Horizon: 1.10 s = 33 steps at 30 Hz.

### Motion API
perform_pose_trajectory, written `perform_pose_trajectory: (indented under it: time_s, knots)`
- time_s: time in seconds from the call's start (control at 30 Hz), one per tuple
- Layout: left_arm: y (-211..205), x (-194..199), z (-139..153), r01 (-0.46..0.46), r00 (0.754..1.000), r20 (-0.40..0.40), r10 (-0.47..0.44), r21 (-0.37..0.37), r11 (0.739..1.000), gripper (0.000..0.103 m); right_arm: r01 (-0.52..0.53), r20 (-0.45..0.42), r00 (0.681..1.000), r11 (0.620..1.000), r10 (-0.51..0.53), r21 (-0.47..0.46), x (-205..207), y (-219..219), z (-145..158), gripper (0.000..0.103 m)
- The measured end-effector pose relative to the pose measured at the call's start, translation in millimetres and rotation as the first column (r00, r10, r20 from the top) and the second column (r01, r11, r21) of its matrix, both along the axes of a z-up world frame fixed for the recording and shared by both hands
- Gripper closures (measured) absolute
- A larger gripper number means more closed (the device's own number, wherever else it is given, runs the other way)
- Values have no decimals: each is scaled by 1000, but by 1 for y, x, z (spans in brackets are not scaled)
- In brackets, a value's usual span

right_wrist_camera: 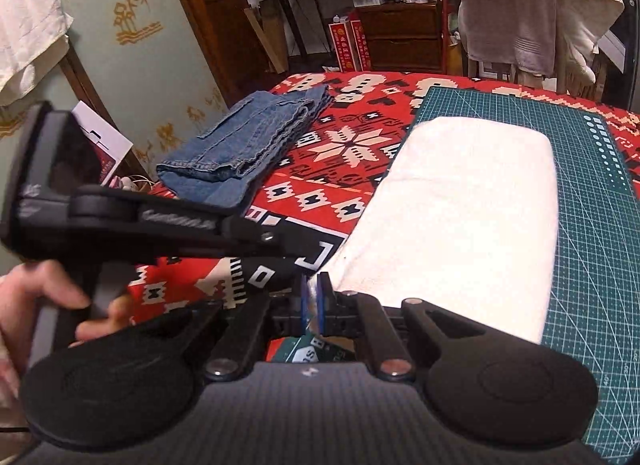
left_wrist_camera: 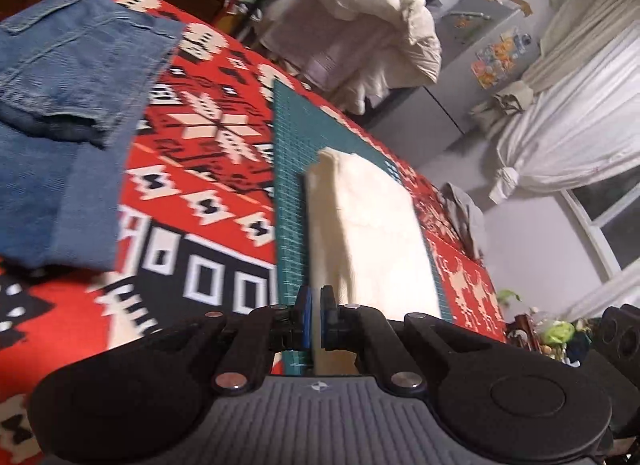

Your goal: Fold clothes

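Note:
A cream folded cloth (left_wrist_camera: 372, 225) lies lengthwise on a green cutting mat (left_wrist_camera: 288, 153) laid over a red patterned bedspread (left_wrist_camera: 200, 145). My left gripper (left_wrist_camera: 316, 299) is shut on the cloth's near edge, blue pads pressed on the fabric. In the right wrist view, my right gripper (right_wrist_camera: 315, 287) is shut on the near left corner of the same cloth (right_wrist_camera: 472, 193), which is lifted slightly off the mat (right_wrist_camera: 592, 225). The left gripper's black body (right_wrist_camera: 180, 221) reaches in from the left, held by a hand (right_wrist_camera: 36, 297). Folded blue jeans (left_wrist_camera: 60, 105) (right_wrist_camera: 248, 145) rest on the bedspread to the left.
A chair draped with white bedding (right_wrist_camera: 520, 5) stands past the far bed edge, beside wooden drawers (right_wrist_camera: 400, 37). A grey garment (left_wrist_camera: 464, 213) hangs at the bed's right edge. A fridge (left_wrist_camera: 488, 41) and white curtains (left_wrist_camera: 580, 125) lie beyond.

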<state>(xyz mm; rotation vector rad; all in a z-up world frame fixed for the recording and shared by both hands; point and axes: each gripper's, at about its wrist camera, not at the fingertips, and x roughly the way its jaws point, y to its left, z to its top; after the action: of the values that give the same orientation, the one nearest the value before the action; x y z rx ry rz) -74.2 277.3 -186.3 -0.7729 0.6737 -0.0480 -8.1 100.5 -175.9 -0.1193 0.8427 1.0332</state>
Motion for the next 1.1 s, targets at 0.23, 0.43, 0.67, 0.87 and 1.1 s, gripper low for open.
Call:
perform_pose_trajectory:
  time_s: [0.23, 0.43, 0.67, 0.87, 1.1]
  knots:
    - [-5, 9, 2, 31, 999, -3, -32, -25, 999, 88, 20, -38, 999, 998, -17, 56, 4, -24, 9, 84]
    - [-2, 17, 6, 64, 997, 48, -62, -36, 997, 88, 102, -73, 993, 993, -97, 66, 15, -64, 15, 84]
    - [11, 42, -13, 106, 992, 88, -89, -211, 972, 84, 199, -159, 970, 975, -183, 95, 31, -97, 9, 83]
    - [20, 45, -28, 84, 995, 86, -57, -352, 932, 86, 222, -201, 960, 968, -196, 119, 38, -104, 7, 83]
    - [26, 46, -31, 19, 997, 81, 12, -376, 926, 85, 237, -226, 953, 963, -204, 130, 40, -106, 6, 83]
